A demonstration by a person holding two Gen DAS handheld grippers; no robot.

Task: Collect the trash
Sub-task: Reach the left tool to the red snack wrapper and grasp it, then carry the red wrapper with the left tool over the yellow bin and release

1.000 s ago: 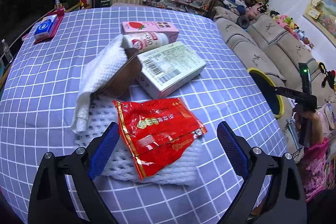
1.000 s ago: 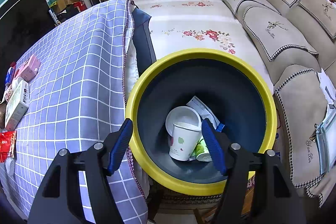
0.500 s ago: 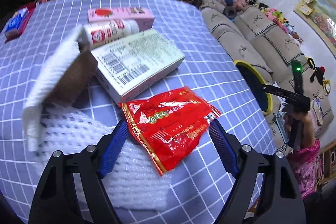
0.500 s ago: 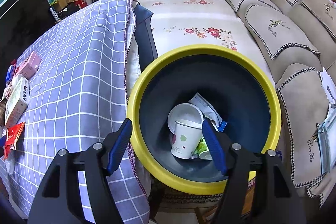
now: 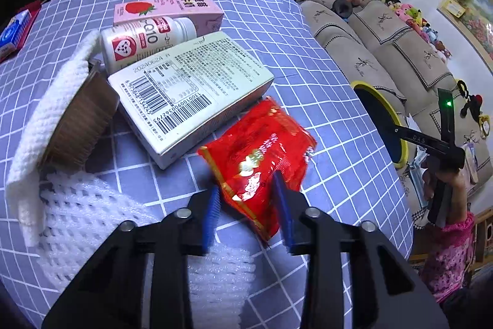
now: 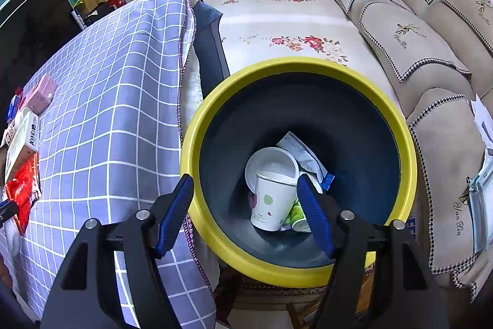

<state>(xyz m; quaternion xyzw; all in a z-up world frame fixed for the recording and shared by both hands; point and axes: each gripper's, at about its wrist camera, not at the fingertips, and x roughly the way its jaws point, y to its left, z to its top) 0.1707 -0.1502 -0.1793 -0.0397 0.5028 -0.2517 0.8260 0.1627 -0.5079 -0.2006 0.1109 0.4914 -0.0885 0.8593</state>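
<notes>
A red snack wrapper (image 5: 262, 156) lies on the purple checked tablecloth (image 5: 323, 100), and my left gripper (image 5: 248, 205) is shut on its near edge. It also shows in the right wrist view (image 6: 21, 193). My right gripper (image 6: 243, 211) is open and empty, held over the yellow-rimmed dark bin (image 6: 409, 150) beside the table. The bin holds a paper cup (image 6: 271, 202), a white lid and a wrapper. The bin also shows in the left wrist view (image 5: 382, 119).
Behind the wrapper lie a white barcode box (image 5: 191, 91), a white bottle (image 5: 141, 39), a pink carton (image 5: 166, 10), a brown roll in white foam (image 5: 61, 113) and white foam netting (image 5: 92, 224). A beige sofa (image 6: 431, 51) stands to the right.
My left gripper moved forward and closed on the red wrapper, which shifted right off the foam netting. The right gripper stayed open over the bin.
</notes>
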